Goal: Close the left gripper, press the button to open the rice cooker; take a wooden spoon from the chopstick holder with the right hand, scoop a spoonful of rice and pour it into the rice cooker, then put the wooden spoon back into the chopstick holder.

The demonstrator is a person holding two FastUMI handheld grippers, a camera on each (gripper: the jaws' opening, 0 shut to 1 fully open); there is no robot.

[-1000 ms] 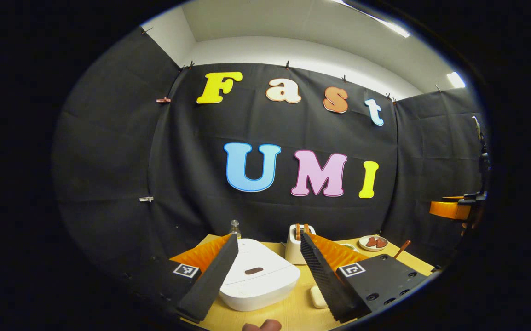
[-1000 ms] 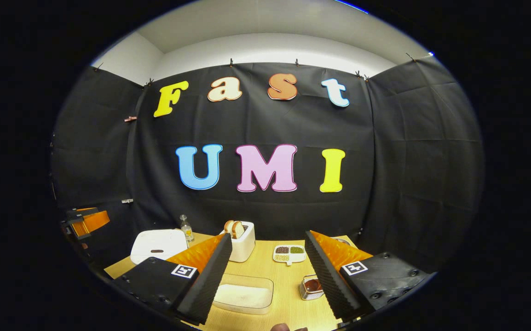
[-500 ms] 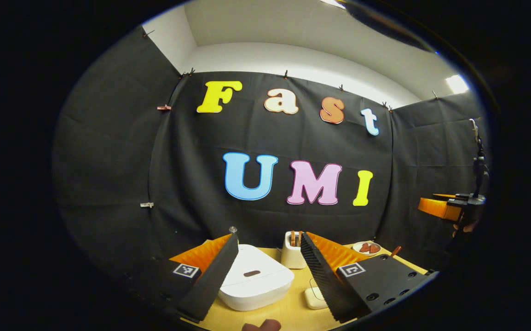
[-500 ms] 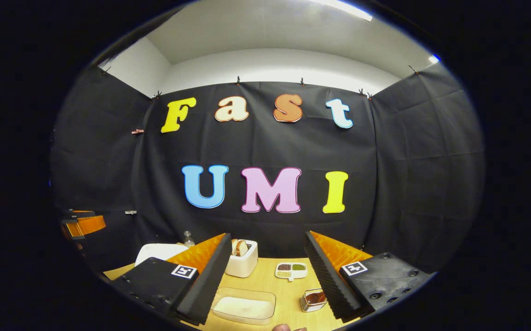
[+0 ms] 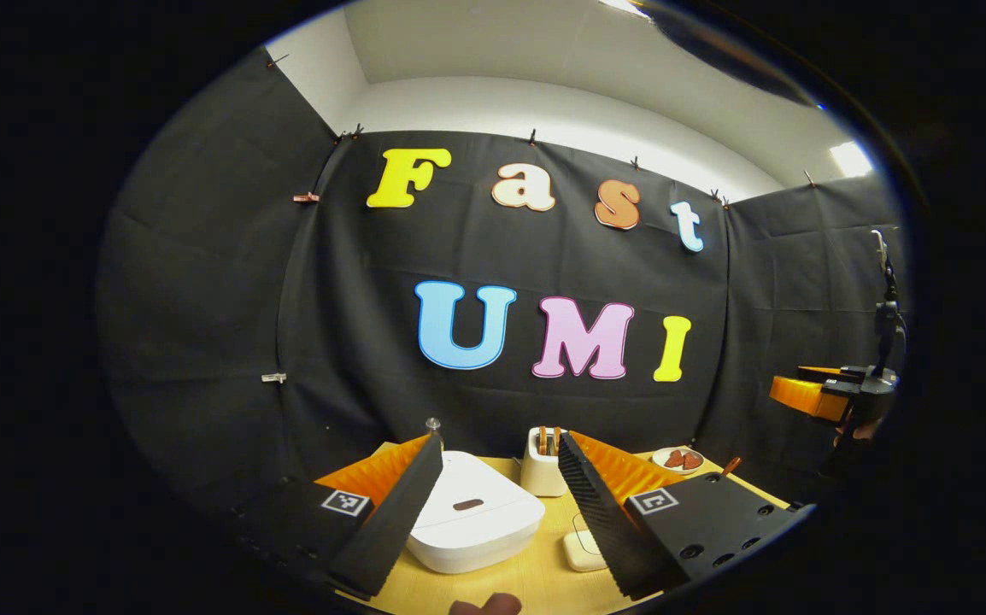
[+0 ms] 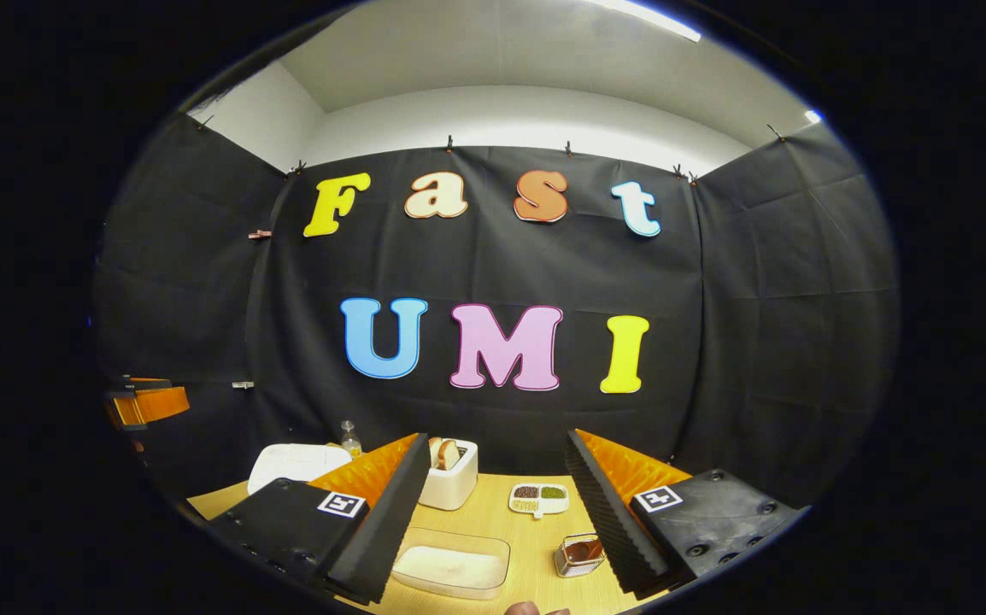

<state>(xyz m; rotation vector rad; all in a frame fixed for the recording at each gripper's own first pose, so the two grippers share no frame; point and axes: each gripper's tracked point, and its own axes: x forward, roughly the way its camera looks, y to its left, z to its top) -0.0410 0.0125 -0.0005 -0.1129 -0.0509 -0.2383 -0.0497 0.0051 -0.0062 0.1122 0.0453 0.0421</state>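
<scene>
White rice cooker (image 5: 474, 521) sitting lid-down on the wooden table (image 5: 536, 581), framed between the left gripper (image 5: 493, 504) fingers, spread wide and grasping nothing. Right gripper (image 6: 497, 504) likewise gaping, hovering above rice container (image 6: 452, 568) and chopstick holder (image 6: 577, 555).

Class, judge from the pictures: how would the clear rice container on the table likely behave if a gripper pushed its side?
The clear rice container is low, wide and flat-bottomed, so it would probably slide rather than tip. It looks thin-walled and partly filled, so likely fairly light. The smooth wooden table suggests little grip.
</scene>
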